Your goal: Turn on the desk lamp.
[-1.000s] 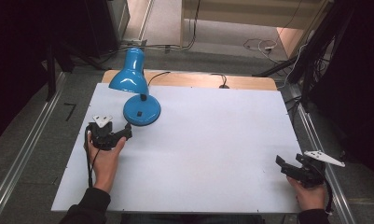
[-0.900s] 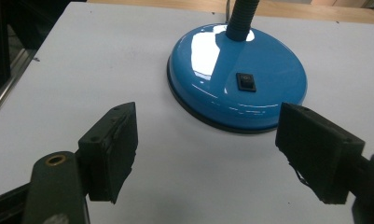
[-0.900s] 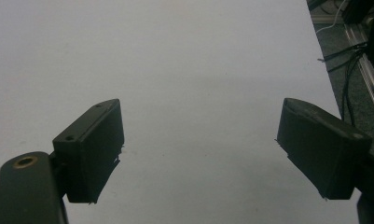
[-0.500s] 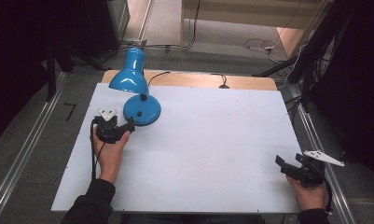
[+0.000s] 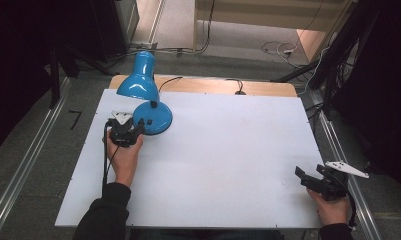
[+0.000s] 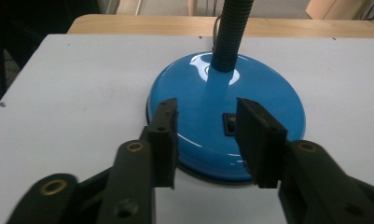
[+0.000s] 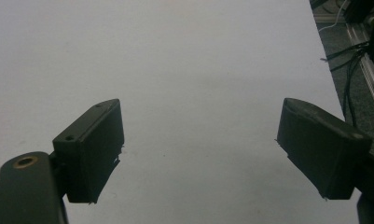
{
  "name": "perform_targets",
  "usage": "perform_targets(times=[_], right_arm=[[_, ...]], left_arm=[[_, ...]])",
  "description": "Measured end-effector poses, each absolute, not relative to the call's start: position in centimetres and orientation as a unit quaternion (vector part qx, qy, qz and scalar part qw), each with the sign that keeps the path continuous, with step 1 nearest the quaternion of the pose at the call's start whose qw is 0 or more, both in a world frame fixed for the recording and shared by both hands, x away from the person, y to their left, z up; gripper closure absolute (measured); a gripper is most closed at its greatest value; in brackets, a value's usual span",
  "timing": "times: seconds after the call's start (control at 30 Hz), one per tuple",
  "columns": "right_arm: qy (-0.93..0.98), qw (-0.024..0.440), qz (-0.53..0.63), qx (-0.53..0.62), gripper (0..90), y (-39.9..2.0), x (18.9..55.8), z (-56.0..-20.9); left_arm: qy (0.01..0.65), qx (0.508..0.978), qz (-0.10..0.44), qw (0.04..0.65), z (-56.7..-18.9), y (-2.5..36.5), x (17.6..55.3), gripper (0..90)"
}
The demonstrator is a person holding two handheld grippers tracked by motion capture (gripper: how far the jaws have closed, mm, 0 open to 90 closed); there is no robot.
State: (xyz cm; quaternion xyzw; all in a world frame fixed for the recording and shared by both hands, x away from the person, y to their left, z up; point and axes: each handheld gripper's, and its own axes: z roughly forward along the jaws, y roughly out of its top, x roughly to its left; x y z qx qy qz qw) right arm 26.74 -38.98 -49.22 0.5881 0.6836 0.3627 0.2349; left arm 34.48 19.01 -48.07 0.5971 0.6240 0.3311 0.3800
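A blue desk lamp stands at the back left of the white table [image 5: 228,150], its round base [image 5: 155,117] flat on the board and its shade [image 5: 138,80] bent down behind it. In the left gripper view the base [image 6: 268,102] carries a black switch [image 6: 230,124] and a ribbed neck [image 6: 231,28]. My left gripper [image 5: 137,130] [image 6: 208,107] reaches over the base's near rim. Its jaws have just been closing, and a gap remains between them with no pad pressing on the lamp. My right gripper [image 5: 302,176] [image 7: 198,116] rests open at the front right, nothing between its jaws.
A wooden strip [image 5: 208,85] runs behind the white board, with a black cord [image 5: 170,80] leading off it. Metal rails [image 5: 28,165] flank the table on both sides. Cables [image 5: 278,49] lie on the floor beyond.
My left gripper has moved toward the lamp base until its jaws overlap the rim, and the jaws have narrowed. The right gripper has stayed still.
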Motion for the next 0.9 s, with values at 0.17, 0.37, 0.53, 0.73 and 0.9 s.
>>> perform_targets(times=[0.17, 0.37, 0.53, 0.73, 0.9], right_arm=[[0.686, 0.237, 0.363, 0.584, 13.2, -39.0, 26.8, -49.3], [0.685, 0.235, 0.361, 0.588, 13.2, -39.0, 26.8, -49.3], [0.687, 0.235, 0.362, 0.585, 13.2, -38.9, 26.9, -49.3], [0.686, 0.235, 0.362, 0.586, 13.2, -39.0, 26.9, -49.3], [0.686, 0.235, 0.362, 0.586, 13.2, -39.0, 26.9, -49.3]], left_arm=[[0.626, 0.603, 0.313, 0.383, -48.7, 18.8, 35.5, 76.5], [0.624, 0.609, 0.301, 0.387, -49.1, 18.5, 36.2, 90.0], [0.624, 0.611, 0.294, 0.388, -49.4, 18.2, 36.7, 90.0], [0.626, 0.608, 0.293, 0.392, -49.2, 18.2, 37.0, 90.0], [0.628, 0.607, 0.294, 0.388, -49.4, 18.2, 37.1, 90.0]])
